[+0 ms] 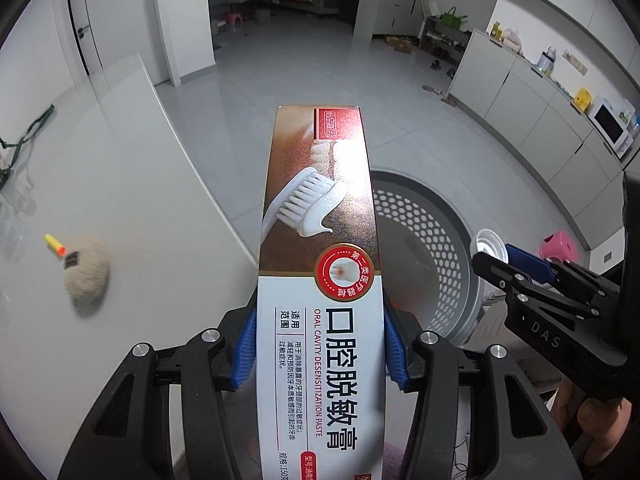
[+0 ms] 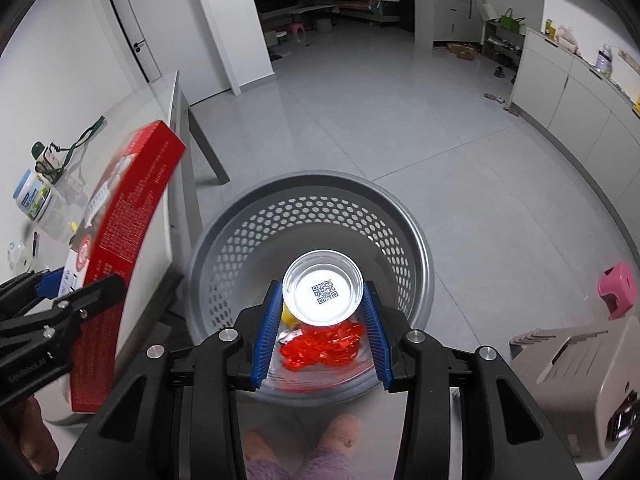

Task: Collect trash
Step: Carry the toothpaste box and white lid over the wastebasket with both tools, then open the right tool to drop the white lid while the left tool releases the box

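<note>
My left gripper (image 1: 318, 344) is shut on a long toothpaste box (image 1: 320, 264), white, brown and red, held out beside the table edge toward a grey perforated trash basket (image 1: 432, 240). The box shows red-sided in the right wrist view (image 2: 128, 224). My right gripper (image 2: 324, 320) is shut on a silver can (image 2: 323, 293), its QR-coded bottom facing me, directly above the basket (image 2: 240, 236). Red crumpled wrapper (image 2: 320, 344) and a yellow scrap (image 2: 289, 316) lie inside the basket. The right gripper with the can also shows in the left wrist view (image 1: 492, 252).
A white table (image 1: 132, 184) at left holds a beige fuzzy ball (image 1: 86, 276) and a yellow-orange dart (image 1: 55, 245); jars (image 2: 32, 196) and a green strap (image 2: 80, 140) lie further along. A pink stool (image 2: 618, 290), a beige box (image 2: 576, 384) and my slippers (image 2: 304, 452) are on the floor.
</note>
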Demonstrator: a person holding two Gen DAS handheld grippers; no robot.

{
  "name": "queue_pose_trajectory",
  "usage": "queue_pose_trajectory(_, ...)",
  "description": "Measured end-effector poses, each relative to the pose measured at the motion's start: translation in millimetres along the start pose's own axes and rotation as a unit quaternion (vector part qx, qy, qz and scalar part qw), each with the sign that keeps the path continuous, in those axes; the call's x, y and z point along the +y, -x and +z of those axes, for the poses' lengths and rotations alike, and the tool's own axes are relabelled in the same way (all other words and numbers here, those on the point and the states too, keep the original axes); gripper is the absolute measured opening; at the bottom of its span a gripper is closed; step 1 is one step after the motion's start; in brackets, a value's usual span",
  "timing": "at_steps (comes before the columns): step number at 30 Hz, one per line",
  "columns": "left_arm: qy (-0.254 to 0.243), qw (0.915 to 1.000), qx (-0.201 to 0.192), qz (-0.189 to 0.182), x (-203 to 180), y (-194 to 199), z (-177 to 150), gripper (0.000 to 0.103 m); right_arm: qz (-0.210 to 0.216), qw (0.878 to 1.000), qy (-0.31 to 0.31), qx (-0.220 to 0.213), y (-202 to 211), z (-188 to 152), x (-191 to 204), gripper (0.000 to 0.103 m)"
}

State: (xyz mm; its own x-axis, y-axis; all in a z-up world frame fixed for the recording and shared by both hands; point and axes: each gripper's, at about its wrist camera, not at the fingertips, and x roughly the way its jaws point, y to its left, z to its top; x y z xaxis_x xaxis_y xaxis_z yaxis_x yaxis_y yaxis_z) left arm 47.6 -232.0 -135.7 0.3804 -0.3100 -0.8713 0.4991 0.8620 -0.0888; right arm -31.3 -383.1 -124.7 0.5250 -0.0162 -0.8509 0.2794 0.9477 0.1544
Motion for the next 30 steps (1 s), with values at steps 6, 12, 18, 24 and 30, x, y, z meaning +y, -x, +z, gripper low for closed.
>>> queue_pose_trajectory(6,0.001,0.9998,0.016,0.009,-16,-18,0,0.051,0.019,1.000,0.013,0.018,-22,8,-14,0.039)
queue_pose_trajectory(12,0.004,0.9993,0.033,0.015,-22,-33,0,0.051,0.032,0.999,0.021,0.029,-36,11,-20,0.039)
queue_pose_trajectory(18,0.003,0.9987,0.048,0.020,-26,-43,0,0.051,0.041,0.998,0.024,0.040,-48,11,-22,0.039)
queue_pose_trajectory(24,-0.003,0.9984,0.053,0.020,-32,-48,0,0.051,0.049,0.997,0.025,0.049,-57,14,-24,0.039)
queue_pose_trajectory(30,-0.001,0.9983,0.054,0.021,-38,-49,10,0.051,0.053,0.997,0.023,0.047,-58,16,-26,0.039)
